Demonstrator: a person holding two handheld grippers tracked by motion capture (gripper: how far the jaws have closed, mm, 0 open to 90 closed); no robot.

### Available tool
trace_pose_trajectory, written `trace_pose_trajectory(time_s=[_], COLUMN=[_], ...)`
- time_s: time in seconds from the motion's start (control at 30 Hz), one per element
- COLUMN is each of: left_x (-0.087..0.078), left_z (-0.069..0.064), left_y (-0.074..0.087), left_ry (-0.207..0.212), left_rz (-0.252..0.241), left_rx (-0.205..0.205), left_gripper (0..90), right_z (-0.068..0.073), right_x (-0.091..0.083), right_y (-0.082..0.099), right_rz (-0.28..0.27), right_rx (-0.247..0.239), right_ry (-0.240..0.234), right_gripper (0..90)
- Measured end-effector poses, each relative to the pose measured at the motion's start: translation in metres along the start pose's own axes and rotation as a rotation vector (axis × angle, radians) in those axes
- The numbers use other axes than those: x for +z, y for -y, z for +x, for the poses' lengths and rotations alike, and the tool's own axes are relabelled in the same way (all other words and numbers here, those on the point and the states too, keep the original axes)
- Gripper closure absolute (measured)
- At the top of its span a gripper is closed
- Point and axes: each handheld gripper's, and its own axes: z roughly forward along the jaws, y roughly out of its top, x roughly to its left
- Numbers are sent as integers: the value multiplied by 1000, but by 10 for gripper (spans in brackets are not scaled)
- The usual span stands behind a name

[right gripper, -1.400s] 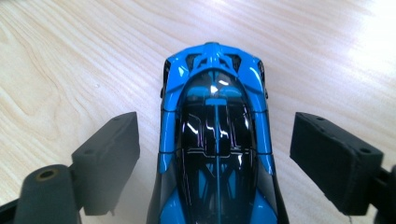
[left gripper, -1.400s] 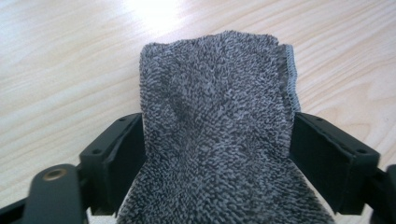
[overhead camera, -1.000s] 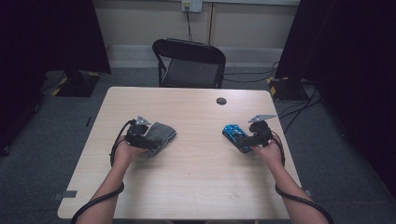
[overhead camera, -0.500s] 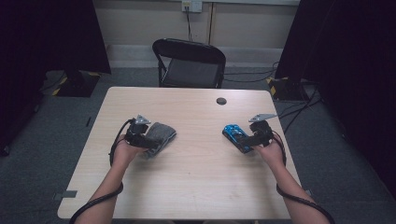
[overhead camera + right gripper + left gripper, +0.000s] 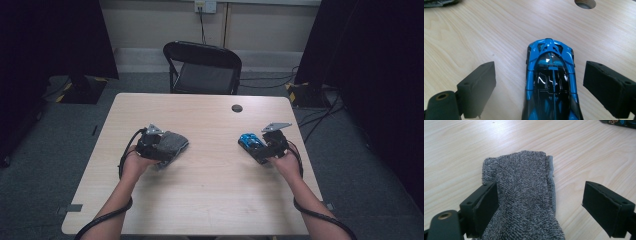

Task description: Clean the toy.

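Note:
A folded grey towel [image 5: 524,192] lies on the light wooden table [image 5: 210,200], left of centre in the high view [image 5: 172,141]. My left gripper [image 5: 544,207] is open and straddles the towel's near end; its left jaw touches the cloth, its right jaw stands clear of it. A blue and black toy car [image 5: 551,82] rests on the table at the right [image 5: 248,141]. My right gripper [image 5: 541,87] is open around the car's rear half, with a gap on both sides. Each gripper is held by a hand: left gripper [image 5: 159,145], right gripper [image 5: 262,149].
A round cable hole [image 5: 237,108] sits in the table near its far edge, also the hole [image 5: 585,3] ahead of the car. A black folding chair [image 5: 202,67] stands behind the table. Cables trail from both grippers along the forearms.

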Motion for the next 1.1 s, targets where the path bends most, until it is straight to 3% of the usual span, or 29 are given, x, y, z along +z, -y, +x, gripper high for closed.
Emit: trace_pose_trajectory(time_s=[0.47, 1.1], left_x=[0, 0], left_z=[-14, -42], left_y=[0, -1], left_ry=[33, 83], left_rz=[-10, -24], left_rx=[28, 103], left_gripper=[151, 151], right_z=[14, 35], right_x=[0, -2], right_y=[-4, -4], right_rz=[-17, -19], right_rx=[-12, -41], right_ry=[-29, -83], right_gripper=[105, 106])
